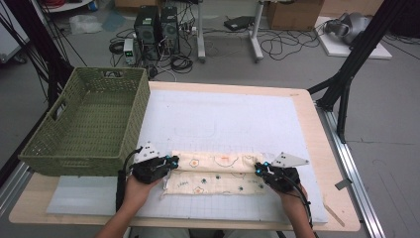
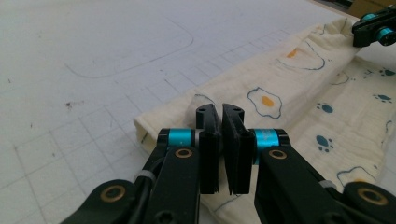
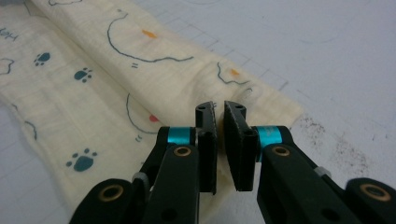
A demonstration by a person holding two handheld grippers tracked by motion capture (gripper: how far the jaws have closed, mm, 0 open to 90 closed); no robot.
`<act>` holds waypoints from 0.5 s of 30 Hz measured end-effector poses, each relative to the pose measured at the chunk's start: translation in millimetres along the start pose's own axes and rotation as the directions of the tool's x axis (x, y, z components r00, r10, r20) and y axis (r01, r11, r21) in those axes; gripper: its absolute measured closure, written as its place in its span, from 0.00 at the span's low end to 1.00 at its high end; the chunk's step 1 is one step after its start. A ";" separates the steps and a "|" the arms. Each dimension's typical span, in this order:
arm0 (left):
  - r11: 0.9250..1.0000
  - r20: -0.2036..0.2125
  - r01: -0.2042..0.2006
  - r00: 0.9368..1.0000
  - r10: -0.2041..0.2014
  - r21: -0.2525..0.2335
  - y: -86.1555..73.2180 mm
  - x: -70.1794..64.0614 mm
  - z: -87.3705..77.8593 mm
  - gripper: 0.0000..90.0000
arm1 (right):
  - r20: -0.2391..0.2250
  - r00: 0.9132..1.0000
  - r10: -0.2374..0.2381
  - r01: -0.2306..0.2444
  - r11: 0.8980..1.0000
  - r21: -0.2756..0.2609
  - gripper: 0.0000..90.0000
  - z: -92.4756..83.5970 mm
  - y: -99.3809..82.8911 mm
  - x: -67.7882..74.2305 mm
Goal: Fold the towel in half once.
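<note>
A cream cloth (image 1: 214,174) printed with fried eggs and blue paw prints lies folded into a long strip on the white gridded mat (image 1: 223,119), near the table's front edge. My left gripper (image 1: 173,160) is at the strip's left end and my right gripper (image 1: 258,167) at its right end, each held low by a hand. In the left gripper view the jaws (image 2: 220,111) stand a thin slit apart, pinching the cloth's (image 2: 289,84) folded corner. In the right gripper view the jaws (image 3: 217,108) are likewise nearly together, with cream cloth (image 3: 140,79) showing in the gap.
A green woven basket (image 1: 84,124) sits empty on the table's left side, overhanging the edge. The other gripper's blue-ringed tips (image 2: 376,29) show at the far end of the strip. Behind the table the floor holds computer towers, cables and black stand legs.
</note>
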State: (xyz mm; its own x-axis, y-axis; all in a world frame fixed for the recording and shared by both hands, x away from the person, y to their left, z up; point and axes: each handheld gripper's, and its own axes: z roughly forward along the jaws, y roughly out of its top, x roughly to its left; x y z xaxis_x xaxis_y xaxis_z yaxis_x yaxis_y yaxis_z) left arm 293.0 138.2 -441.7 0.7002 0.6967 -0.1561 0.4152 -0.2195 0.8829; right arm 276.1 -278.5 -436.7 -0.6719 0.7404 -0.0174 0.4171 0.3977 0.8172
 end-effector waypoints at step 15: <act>0.991 -0.008 0.115 0.993 -0.116 -0.075 3.5 25.3 -16.4 0.53 | 0.021 0.995 0.093 -0.089 0.986 -0.139 0.64 -26.6 3.7 -11.5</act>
State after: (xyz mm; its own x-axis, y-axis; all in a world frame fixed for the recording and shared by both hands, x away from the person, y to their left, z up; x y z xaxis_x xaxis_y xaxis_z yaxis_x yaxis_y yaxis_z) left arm 302.7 166.3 -435.3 0.6429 0.7226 -0.2541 0.4483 -0.0861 0.8897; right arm 269.1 -299.9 -418.2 -0.6174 0.7853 0.0463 0.3861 0.2511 0.8876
